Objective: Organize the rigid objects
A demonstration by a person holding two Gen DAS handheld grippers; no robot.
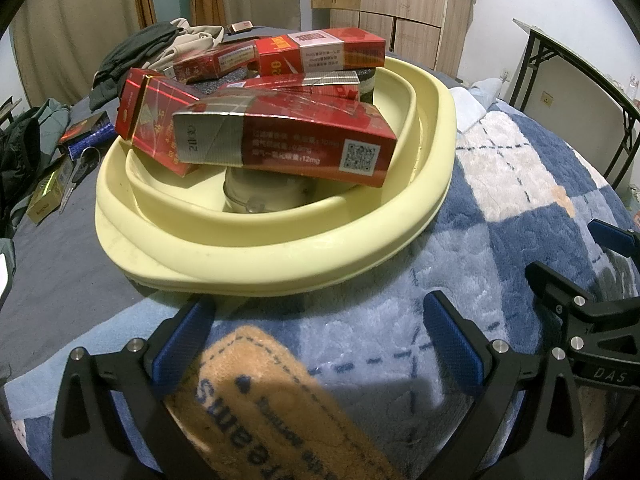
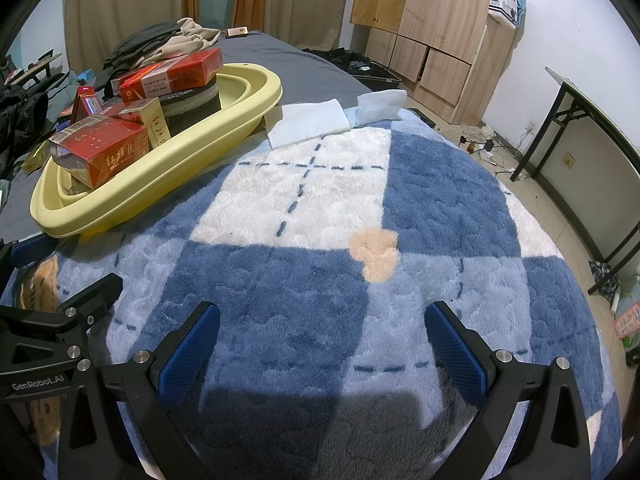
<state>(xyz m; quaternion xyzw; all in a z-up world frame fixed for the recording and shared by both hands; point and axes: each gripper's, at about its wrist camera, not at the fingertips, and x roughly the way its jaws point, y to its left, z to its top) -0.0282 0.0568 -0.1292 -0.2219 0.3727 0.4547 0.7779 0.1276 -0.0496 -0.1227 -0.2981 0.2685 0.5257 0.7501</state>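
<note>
Left wrist view: left gripper, jaws spread wide, empty, above blanket; red cartons heaped in yellow basin just ahead.
Right wrist view: right gripper, spread wide, empty, over blanket; basin at far left.

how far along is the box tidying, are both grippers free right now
Mostly done, it seems: several red boxes are piled in the yellow basin on the blanket. Nothing is in hand; the left gripper and right gripper both hang open over the blanket. Possibly left: a dark box and a yellow-green box lie on the grey sheet beyond the basin.
</note>
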